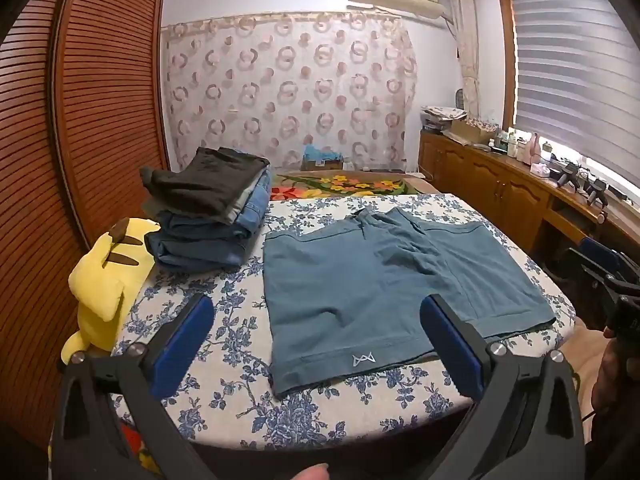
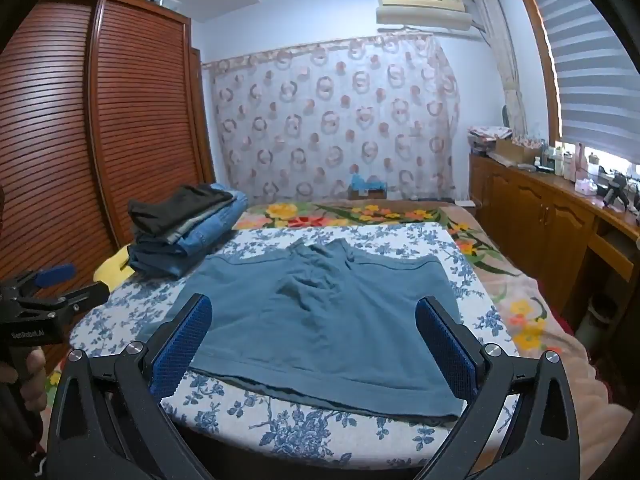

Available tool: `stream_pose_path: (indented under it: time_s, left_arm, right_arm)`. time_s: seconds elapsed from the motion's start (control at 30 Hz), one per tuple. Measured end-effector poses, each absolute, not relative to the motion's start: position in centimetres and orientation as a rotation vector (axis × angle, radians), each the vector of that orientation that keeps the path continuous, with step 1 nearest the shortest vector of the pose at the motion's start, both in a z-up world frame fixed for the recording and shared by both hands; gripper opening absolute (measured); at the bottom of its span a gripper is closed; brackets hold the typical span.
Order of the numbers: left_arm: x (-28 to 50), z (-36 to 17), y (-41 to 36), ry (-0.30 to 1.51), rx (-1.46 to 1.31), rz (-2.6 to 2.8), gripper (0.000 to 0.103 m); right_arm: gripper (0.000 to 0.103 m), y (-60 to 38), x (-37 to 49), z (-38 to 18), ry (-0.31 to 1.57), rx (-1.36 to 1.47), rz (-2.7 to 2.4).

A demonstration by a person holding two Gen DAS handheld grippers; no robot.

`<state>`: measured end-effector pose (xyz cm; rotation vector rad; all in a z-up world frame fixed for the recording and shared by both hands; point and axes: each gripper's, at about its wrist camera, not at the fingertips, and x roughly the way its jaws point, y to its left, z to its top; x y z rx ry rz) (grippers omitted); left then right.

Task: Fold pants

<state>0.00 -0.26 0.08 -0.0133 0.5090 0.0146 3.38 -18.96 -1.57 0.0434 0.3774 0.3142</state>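
A pair of teal shorts [image 1: 384, 280] [image 2: 316, 320] lies spread flat on the blue-flowered board [image 1: 240, 400] [image 2: 304, 432], waistband at the far side, leg hems toward me. My left gripper [image 1: 316, 316] hovers open above the near left leg hem, nothing between its blue pads. My right gripper [image 2: 314, 316] is open too, above the near right part of the shorts, and holds nothing. Each gripper appears at the edge of the other's view: the right gripper [image 1: 612, 280] and the left gripper [image 2: 60, 280].
A stack of folded clothes [image 1: 208, 212] [image 2: 188, 232] sits at the board's far left, beside a yellow plush toy [image 1: 104, 276]. A wooden louvred wardrobe [image 1: 80, 100] stands on the left. On the right runs a wooden cabinet [image 1: 500, 184] with small items under the window.
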Motion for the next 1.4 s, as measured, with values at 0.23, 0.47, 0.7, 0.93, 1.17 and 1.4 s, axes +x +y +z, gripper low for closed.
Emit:
stream_pose_path:
  time_s: [0.23, 0.47, 0.7, 0.93, 1.17, 1.4]
  left_arm:
    - [0.1, 0.1, -0.1, 0.511, -0.022, 0.006, 0.103]
    - [0.1, 0.1, 0.2, 0.511, -0.021, 0.008, 0.103]
    - [-0.1, 0.2, 0.3, 0.506, -0.023, 0.013, 0.103]
    - [-0.5, 0.5, 0.3, 0.491, -0.027, 0.020, 0.103]
    - [-0.8, 0.8, 0.1, 0.483, -0.024, 0.021, 0.103]
    - [-0.8, 0.8, 0.1, 0.482, -0.024, 0.021, 0.103]
  right_arm:
    - [0.103, -19.0, 3.4, -1.7, 0.390, 0.042, 0.314]
    - [0.103, -18.8, 3.3, -1.6, 0.386, 0.037, 0.314]
    - [0.103, -18.8, 3.4, -1.6, 0.384, 0.037, 0.310]
    - [0.103, -18.7, 3.2, -1.4, 0.382, 0.038, 0.312]
    - [0.103, -18.7, 3.1, -1.4, 0.382, 0.038, 0.312]
    - [0.103, -18.6, 3.0, -1.5, 0.379, 0.039, 0.311]
